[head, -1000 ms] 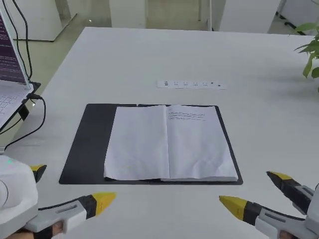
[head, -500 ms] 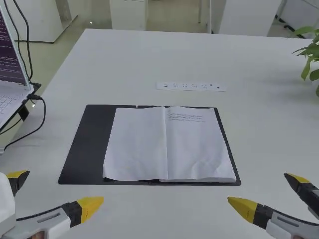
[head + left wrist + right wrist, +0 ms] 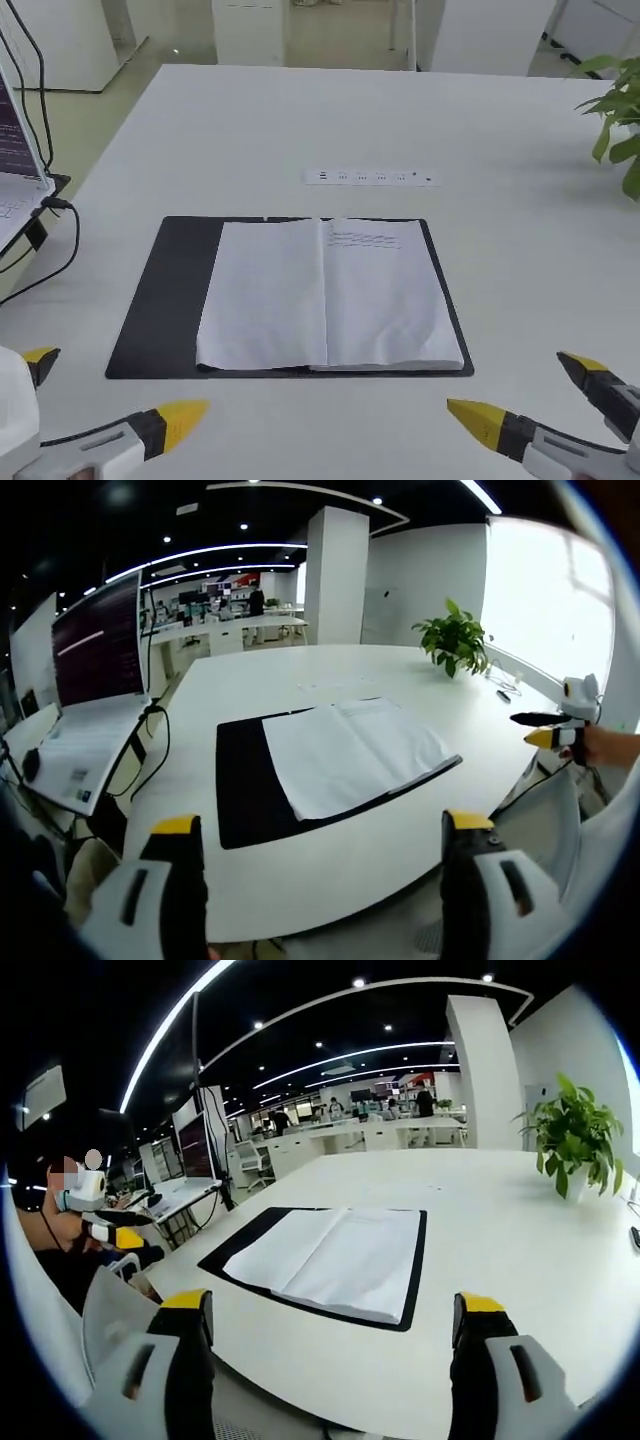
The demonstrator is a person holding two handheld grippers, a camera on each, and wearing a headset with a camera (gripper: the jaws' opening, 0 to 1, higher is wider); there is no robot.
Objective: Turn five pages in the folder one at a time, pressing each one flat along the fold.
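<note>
A black folder (image 3: pixel 165 300) lies open on the white table with white pages (image 3: pixel 325 295) spread flat; the right page carries a few handwritten lines at its top. The folder (image 3: pixel 240 780) also appears in the left gripper view and, as the folder (image 3: pixel 260 1228), in the right gripper view. My left gripper (image 3: pixel 110 385) hovers open near the table's front edge, left of and below the folder, holding nothing. My right gripper (image 3: pixel 530 390) is open at the front right, also apart from the folder. Both jaws stand wide in their own views.
A white power strip (image 3: pixel 372 177) lies beyond the folder. A laptop (image 3: pixel 15 150) with black cables (image 3: pixel 60 225) stands at the left edge. A green plant (image 3: pixel 615 110) is at the far right. Bare white table (image 3: pixel 300 110) surrounds the folder.
Both grippers have drawn back toward the front edge and slightly outward. The head view has shifted, so the folder sits a little further left. The pages have not moved.
</note>
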